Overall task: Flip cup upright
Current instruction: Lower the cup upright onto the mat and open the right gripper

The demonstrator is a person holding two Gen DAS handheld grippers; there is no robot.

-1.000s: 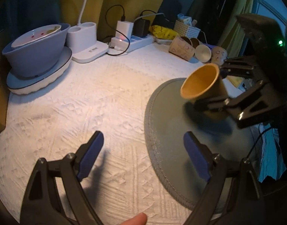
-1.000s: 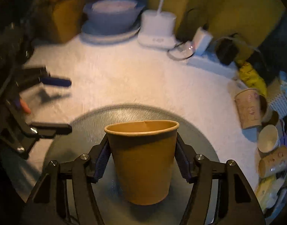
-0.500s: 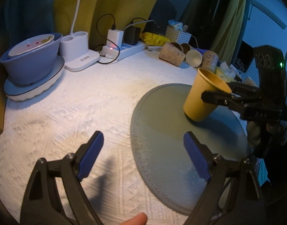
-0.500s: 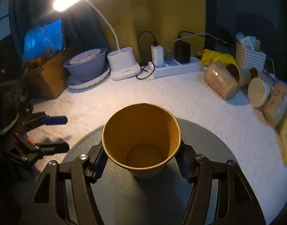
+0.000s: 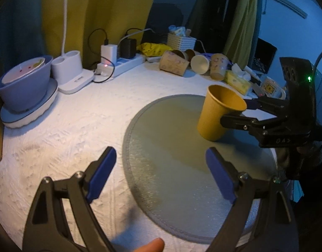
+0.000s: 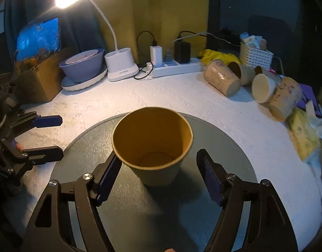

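A plain brown paper cup (image 6: 153,145) stands upright, mouth up, on the round grey mat (image 6: 110,214). My right gripper (image 6: 158,178) is open around the cup; its left pad is at the cup's wall, its right pad stands clear. In the left wrist view the cup (image 5: 220,113) stands at the mat's far right (image 5: 171,168) with the right gripper (image 5: 242,113) behind it. My left gripper (image 5: 161,172) is open and empty, low over the mat's left edge, well short of the cup.
Several printed paper cups (image 6: 221,79) lie on their sides at the back right, beside a tissue pack (image 6: 305,138) and a white basket (image 6: 255,56). A power strip (image 6: 175,67), a lamp base (image 6: 121,65), a blue bowl on a plate (image 6: 83,65) and a cardboard box (image 6: 34,79) line the back left.
My right gripper turned the cup upright and set it on the mat. Its jaws have opened and let the cup go. My left gripper stayed open and nearly still.
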